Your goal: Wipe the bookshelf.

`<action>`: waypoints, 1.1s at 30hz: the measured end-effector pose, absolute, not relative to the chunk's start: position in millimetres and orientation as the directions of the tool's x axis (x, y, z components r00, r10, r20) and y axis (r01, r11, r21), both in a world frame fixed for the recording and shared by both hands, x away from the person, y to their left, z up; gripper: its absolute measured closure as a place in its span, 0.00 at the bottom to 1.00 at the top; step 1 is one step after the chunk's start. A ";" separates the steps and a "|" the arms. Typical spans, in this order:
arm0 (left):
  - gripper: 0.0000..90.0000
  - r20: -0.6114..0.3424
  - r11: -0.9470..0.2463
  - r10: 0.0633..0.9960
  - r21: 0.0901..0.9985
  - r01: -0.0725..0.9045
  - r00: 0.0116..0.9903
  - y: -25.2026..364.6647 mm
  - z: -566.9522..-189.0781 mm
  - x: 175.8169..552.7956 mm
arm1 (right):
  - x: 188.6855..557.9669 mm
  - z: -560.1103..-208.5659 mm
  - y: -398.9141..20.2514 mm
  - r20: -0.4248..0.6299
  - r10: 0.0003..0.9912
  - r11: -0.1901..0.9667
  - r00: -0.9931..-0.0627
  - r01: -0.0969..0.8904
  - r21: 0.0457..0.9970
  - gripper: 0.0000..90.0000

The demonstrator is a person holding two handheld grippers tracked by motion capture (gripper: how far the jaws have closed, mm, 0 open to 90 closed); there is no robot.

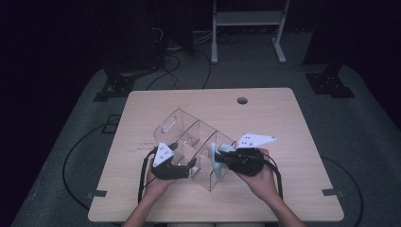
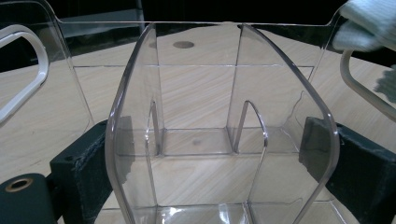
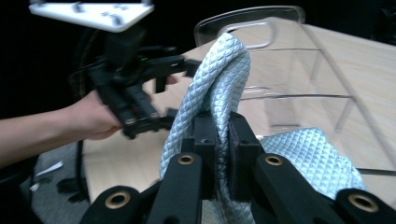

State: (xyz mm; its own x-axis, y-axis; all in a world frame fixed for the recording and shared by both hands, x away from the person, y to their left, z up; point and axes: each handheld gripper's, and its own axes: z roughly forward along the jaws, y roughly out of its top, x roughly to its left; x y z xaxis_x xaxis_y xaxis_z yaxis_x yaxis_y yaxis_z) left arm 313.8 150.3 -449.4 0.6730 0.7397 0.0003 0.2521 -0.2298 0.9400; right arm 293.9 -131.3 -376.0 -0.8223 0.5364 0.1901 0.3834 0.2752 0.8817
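Item: clear organiser (image 1: 196, 146), a divided acrylic caddy with cut-out handles, tipped on its side near the front middle of the desk (image 1: 142, 109).

Hold: my left gripper (image 1: 189, 166) has its jaws set against the two outer walls of one end, clamped on the organiser and steadying it; the left gripper view looks straight down through the dividers to bare wood.

Tool: pale blue cloth (image 3: 219, 93), quilted weave, pinched in a fold by my right gripper (image 3: 219, 140), jaws pressed together on it.

Position: cloth sits at the organiser's near right end, beside the handle cut-out.

Progress: wiping appears under way at that end. I cannot tell which walls are already clean, since the plastic shows little in this dim light. The inner compartments likely remain.
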 end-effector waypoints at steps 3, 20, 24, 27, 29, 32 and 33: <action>0.07 0.000 -0.230 0.740 0.939 0.254 0.672 150.3 -449.3 314.0 | 283.3 -377.6 -120.0 0.181 0.499 0.306 -0.848 0.367 0.878 0.93; 0.07 0.001 -0.230 0.739 0.940 0.252 0.673 150.4 -449.6 314.1 | 319.5 -377.3 -170.1 0.174 0.660 0.196 -0.730 0.391 0.899 0.93; 0.07 0.001 -0.231 0.741 0.939 0.254 0.671 150.4 -449.6 314.0 | 315.5 -385.5 -180.2 0.191 0.672 0.191 -0.715 0.417 0.889 0.93; 0.07 0.002 -0.232 0.742 0.939 0.254 0.671 150.3 -449.5 313.9 | 315.8 -388.6 -183.7 0.199 0.676 0.182 -0.710 0.422 0.888 0.93; 0.07 0.001 -0.231 0.742 0.939 0.254 0.670 150.4 -449.6 314.0 | 315.1 -391.5 -188.5 0.208 0.684 0.165 -0.699 0.426 0.889 0.93; 0.07 0.001 -0.230 0.742 0.939 0.253 0.670 150.3 -449.8 314.2 | 314.3 -394.7 -192.9 0.217 0.690 0.157 -0.691 0.436 0.886 0.93; 0.07 0.001 -0.230 0.742 0.939 0.253 0.670 150.3 -449.8 314.2 | 314.3 -394.7 -192.9 0.217 0.690 0.157 -0.691 0.436 0.886 0.93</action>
State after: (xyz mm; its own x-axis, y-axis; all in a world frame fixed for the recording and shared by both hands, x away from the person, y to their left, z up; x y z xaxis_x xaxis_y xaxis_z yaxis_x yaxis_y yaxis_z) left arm 314.2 150.3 -449.8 0.6701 0.7423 0.0013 0.2535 -0.2304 0.9395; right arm 314.3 -192.9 -394.7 -0.6905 0.6899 0.2173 0.4359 0.1572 0.8862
